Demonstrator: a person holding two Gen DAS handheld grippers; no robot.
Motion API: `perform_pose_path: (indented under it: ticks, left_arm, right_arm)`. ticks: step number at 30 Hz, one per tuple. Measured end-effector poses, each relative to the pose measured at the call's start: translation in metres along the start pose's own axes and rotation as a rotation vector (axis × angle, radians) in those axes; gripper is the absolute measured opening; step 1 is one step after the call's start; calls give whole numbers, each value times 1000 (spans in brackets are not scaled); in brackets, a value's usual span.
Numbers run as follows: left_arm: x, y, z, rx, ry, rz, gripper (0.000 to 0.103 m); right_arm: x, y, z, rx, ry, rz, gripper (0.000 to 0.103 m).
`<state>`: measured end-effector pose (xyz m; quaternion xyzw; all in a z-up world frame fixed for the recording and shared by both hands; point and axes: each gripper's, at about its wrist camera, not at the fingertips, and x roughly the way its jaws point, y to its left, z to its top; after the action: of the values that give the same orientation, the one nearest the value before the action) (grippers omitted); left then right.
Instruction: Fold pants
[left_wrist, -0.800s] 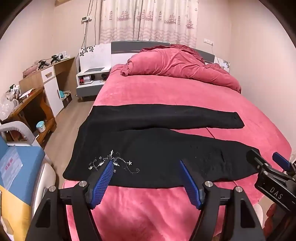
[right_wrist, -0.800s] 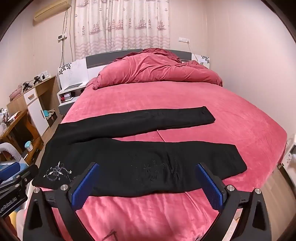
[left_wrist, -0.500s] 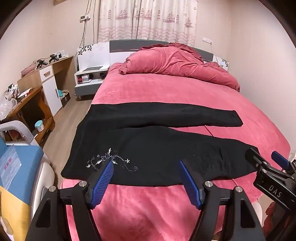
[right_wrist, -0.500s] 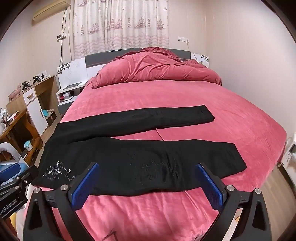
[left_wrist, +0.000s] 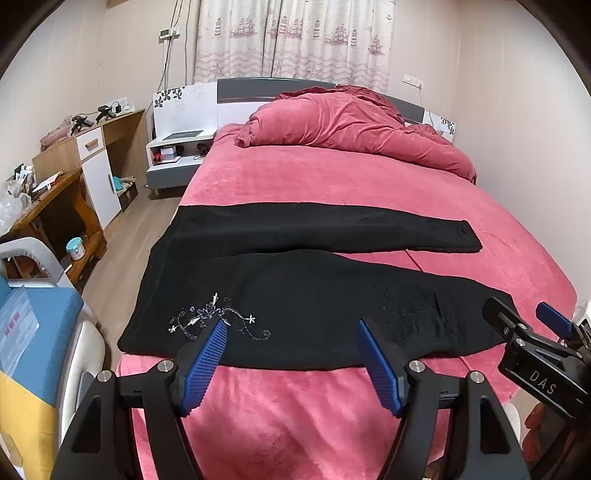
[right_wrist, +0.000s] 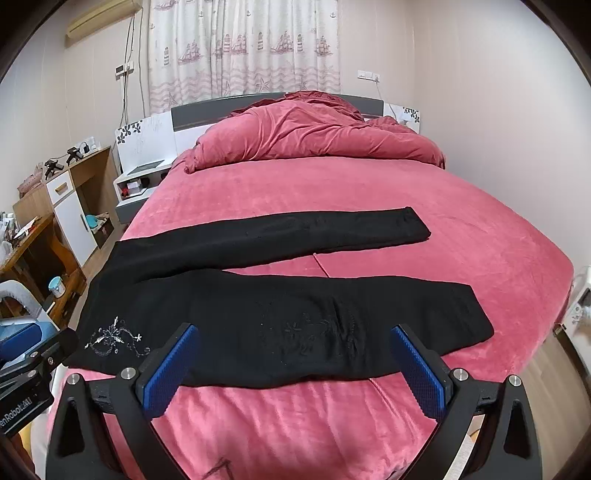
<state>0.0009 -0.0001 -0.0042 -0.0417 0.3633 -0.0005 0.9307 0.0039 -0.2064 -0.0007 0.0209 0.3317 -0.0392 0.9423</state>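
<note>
Black pants (left_wrist: 295, 295) (right_wrist: 266, 317) lie flat across the pink bed (left_wrist: 332, 184), waist at the left, both legs stretching right and spread apart. A silver embroidered flower (left_wrist: 218, 319) (right_wrist: 114, 338) marks the near hip. My left gripper (left_wrist: 291, 332) hovers open above the pants' near edge, by the hip, with nothing between its blue pads. My right gripper (right_wrist: 291, 336) is open wide over the near leg's thigh and holds nothing. The right gripper also shows at the right edge of the left wrist view (left_wrist: 528, 321).
A crumpled pink duvet (left_wrist: 351, 125) is heaped at the headboard. Left of the bed are a wooden desk (left_wrist: 48, 206), a white-and-wood cabinet (left_wrist: 99, 162), a nightstand (left_wrist: 177, 147) and a blue-cushioned chair (left_wrist: 33, 325). Wood floor runs along the left side.
Both views have pulled back and risen slightly, so the pants sit a little lower and farther off. Both grippers stay open; the pants have not moved.
</note>
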Motion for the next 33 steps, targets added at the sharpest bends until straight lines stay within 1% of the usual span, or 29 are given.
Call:
perform_pose_path:
  ticks: [10, 33]
  left_arm:
    - [0, -3, -1, 10, 9, -9, 74]
    - [7, -1, -3, -6, 36, -12, 74]
  right_arm:
    - [5, -2, -2, 12, 9, -3, 103]
    - [11, -1, -4, 10, 29, 3, 103]
